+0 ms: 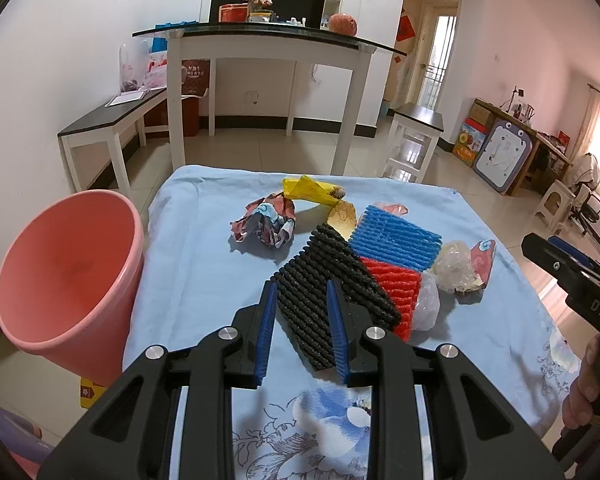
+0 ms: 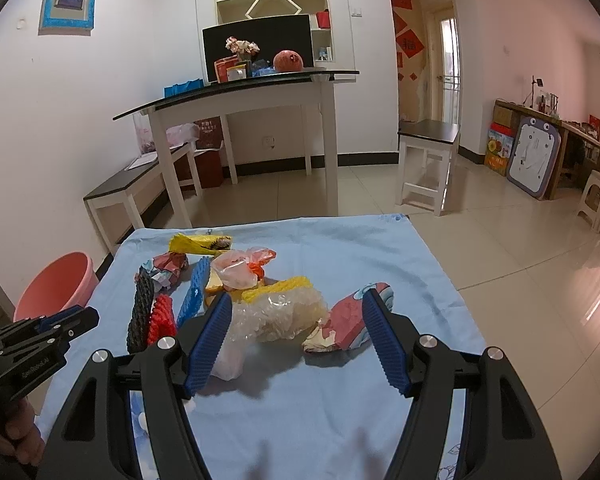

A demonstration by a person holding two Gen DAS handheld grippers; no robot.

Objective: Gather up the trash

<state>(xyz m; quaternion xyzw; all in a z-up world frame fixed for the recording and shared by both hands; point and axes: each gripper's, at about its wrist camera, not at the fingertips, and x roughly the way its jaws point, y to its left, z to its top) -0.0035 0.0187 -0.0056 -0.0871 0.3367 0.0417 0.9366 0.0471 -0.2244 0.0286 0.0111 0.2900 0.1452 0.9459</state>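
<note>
Between left fingers (image 1: 270, 320): black foam net (image 1: 320, 300)

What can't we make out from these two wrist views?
- Pink bin: base cut off below the table edge in the left view; mostly behind the tablecloth in the right.
- Black foam net: near end behind the left gripper.
- Yellow foam net: mostly behind clear plastic wrap, right view.
</note>
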